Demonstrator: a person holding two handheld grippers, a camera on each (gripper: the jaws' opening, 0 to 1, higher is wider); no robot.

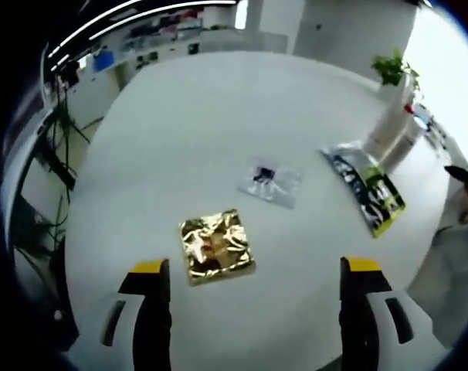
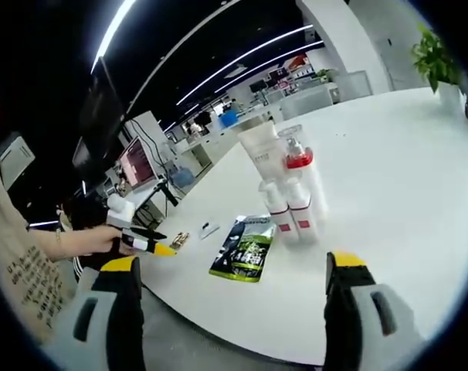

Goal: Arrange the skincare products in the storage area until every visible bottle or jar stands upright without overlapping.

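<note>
Four or so skincare containers (image 2: 289, 185) stand grouped upright on the white table (image 2: 388, 154) in the right gripper view: two small white bottles (image 2: 288, 207) with red marks low on their fronts, touching side by side at the front; behind them a taller clear-capped bottle (image 2: 300, 158) with a red collar, and a white tube (image 2: 259, 147) standing wide end up, with faint grey print too small to read. The group sits well in from the table's near edge. Just beside it, toward that edge, a flat dark sachet (image 2: 245, 247) with a green-and-white label lies on the table; its lettering is blurred, no brand legible. Further along the edge, a small gold packet (image 2: 180, 240) and a small pale one (image 2: 209, 229), both tiny here. The right gripper (image 2: 230, 309) hangs off the table edge, jaws wide apart, nothing between them. At the left of this view a hand (image 2: 103, 238) holds the other gripper, yellow-tipped, near the gold packet; a beige sleeve with dark print sits beside it, print unreadable. In the left gripper view the left gripper (image 1: 256, 309) is spread open over the table, holding nothing. Just ahead of its left jaw lies a crinkled gold foil square (image 1: 216, 246), flat. Beyond it, near the table's middle, a clear plastic packet (image 1: 271, 182) with a dark item inside. Toward the table's right edge, the dark sachet (image 1: 367, 190) again, yellow-green at one end, writing not legible. A potted plant (image 1: 392, 69) stands beyond the far edge.
</note>
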